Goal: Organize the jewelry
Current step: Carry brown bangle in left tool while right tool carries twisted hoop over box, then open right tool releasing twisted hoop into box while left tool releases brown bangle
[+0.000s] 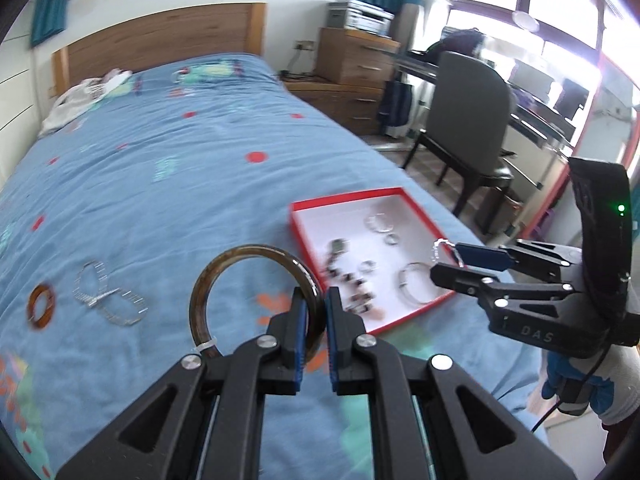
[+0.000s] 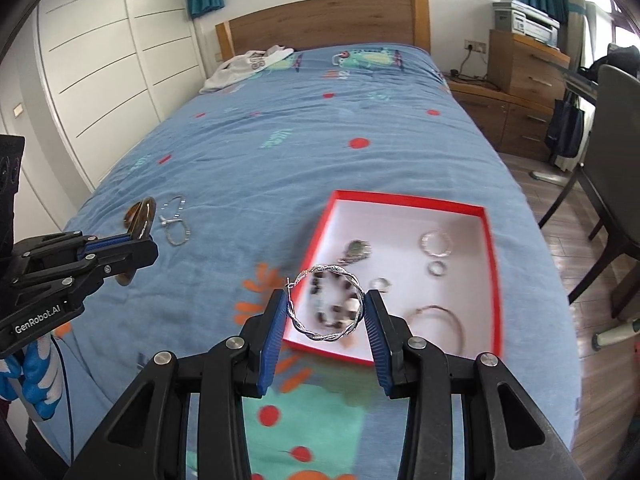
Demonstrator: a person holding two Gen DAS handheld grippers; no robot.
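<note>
My left gripper (image 1: 317,305) is shut on a dark brown bangle (image 1: 224,264), held above the blue bedspread left of the red box (image 1: 352,198); it also shows in the right wrist view (image 2: 140,216). My right gripper (image 2: 325,312) is shut on a twisted silver hoop (image 2: 320,336), held over the near left corner of the red box (image 2: 404,199). Inside the box lie a bead bracelet (image 1: 352,292), several silver rings and hoops (image 2: 436,242), and a pendant (image 2: 356,249). On the bedspread lie an amber bangle (image 1: 40,306) and a silver chain (image 1: 108,300).
The bed (image 2: 304,152) has a wooden headboard (image 2: 320,24) and a white garment (image 2: 248,64) near it. A chair (image 1: 464,112), desk and drawers (image 1: 356,60) stand to the right of the bed. White wardrobe doors (image 2: 100,60) run along the left.
</note>
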